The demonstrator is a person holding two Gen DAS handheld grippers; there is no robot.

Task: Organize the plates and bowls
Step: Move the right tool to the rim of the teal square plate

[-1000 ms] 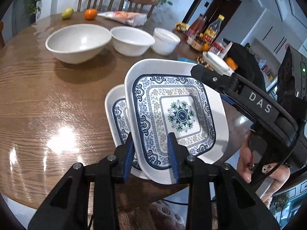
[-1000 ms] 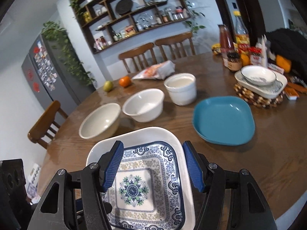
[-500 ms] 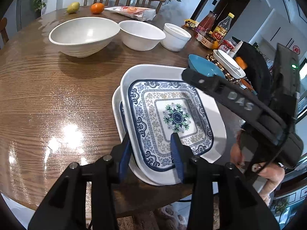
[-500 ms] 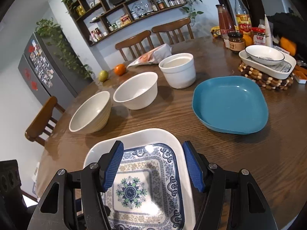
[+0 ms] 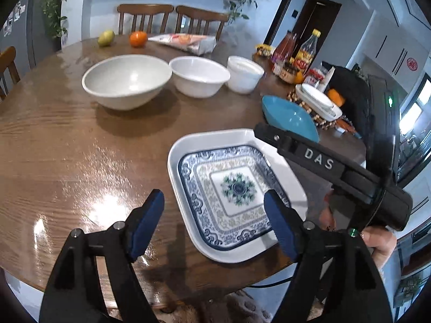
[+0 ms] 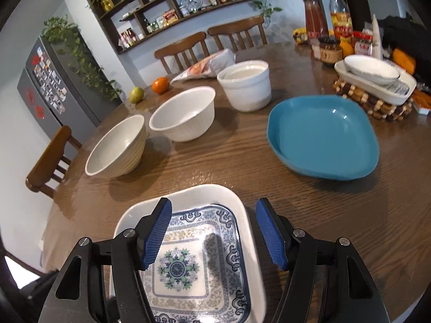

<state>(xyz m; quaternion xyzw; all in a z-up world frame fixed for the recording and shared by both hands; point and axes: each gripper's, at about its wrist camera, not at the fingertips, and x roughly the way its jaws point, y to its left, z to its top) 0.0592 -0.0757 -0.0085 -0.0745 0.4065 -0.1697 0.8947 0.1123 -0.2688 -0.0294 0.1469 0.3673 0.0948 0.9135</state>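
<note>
Near edge of the patterned plate cut off by the frame and partly covered by the right gripper's fingers, blue plate partly hidden behind the right gripper, shelf jars too small to be read

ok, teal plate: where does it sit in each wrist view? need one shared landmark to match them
Left wrist: teal plate is right of centre in the upper half, its near edge hidden behind the other gripper's black body.
Right wrist: teal plate is right of centre, in full view on the table.
Shared landmark: the straight-sided white bowl, on the far side of the plate in both views.
</note>
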